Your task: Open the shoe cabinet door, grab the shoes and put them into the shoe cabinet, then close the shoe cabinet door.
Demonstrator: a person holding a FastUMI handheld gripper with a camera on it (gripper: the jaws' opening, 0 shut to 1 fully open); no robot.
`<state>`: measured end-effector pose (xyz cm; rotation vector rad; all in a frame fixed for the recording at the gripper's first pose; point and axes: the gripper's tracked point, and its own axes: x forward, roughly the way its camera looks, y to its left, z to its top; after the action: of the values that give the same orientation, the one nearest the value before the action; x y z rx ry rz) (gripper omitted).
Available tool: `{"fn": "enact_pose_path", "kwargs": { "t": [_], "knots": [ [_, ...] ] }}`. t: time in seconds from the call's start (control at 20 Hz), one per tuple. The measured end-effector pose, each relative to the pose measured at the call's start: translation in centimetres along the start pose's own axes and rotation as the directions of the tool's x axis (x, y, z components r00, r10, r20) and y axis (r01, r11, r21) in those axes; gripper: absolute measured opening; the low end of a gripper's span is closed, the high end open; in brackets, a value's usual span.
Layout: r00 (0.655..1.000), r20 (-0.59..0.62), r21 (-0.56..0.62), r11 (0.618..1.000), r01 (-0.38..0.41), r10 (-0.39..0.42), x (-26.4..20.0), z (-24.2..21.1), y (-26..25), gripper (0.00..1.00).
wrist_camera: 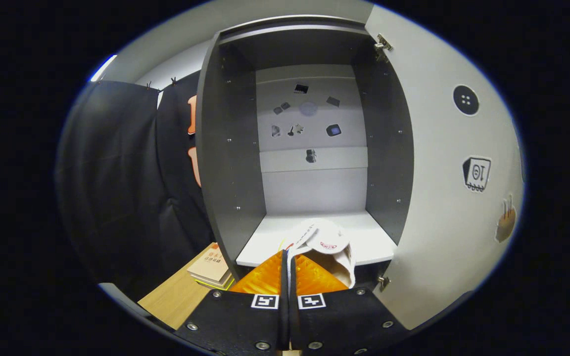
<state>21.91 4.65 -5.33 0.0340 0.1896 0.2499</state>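
Gripper view, reading from near to far. Nearest are the two fingers of the gripper (pixel 289 262), pressed almost together with only a thin seam between them. Clamped in that seam is the edge of one pale shoe (pixel 328 247), seemingly by its collar or side wall, though exactly which part is hard to tell. The shoe hangs just ahead of the fingers and a little to their right, its opening and a small red mark on the insole facing the camera. Its long axis appears to run forward and slightly rightward, away from the fingers and toward the cabinet.

Just beyond the shoe lies the white bottom shelf (pixel 275 235) of the shoe cabinet (pixel 230 148). The shoe's far end appears already over the shelf's front edge; whether it touches is not clear. My judgement is that the coming move is a short push straight forward and down, then release.

One cabinet door (pixel 443 198) stands swung wide open to the right, with two hinges visible on its inner edge. Left of the cabinet, a small stack of books (pixel 211 269) rests on a wooden surface (pixel 171 296).

Farthest, the cabinet's back panel (pixel 312 123) carries several small stickers. Count: one shoe, one door, one gripper.
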Motion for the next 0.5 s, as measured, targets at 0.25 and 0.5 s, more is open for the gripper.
{"fn": "enact_pose_path", "kwargs": {
  "t": [0.25, 0.5],
  "knots": [
    [1.000, -0.003, -0.020, 1.000, -0.008, 0.008, 5.5, 2.0, -1.1, 0.00],
    [0.999, -0.047, -0.037, 0.999, -0.006, 0.004, 12.3, 1.7, -2.1, 0.00]
  ]
}}
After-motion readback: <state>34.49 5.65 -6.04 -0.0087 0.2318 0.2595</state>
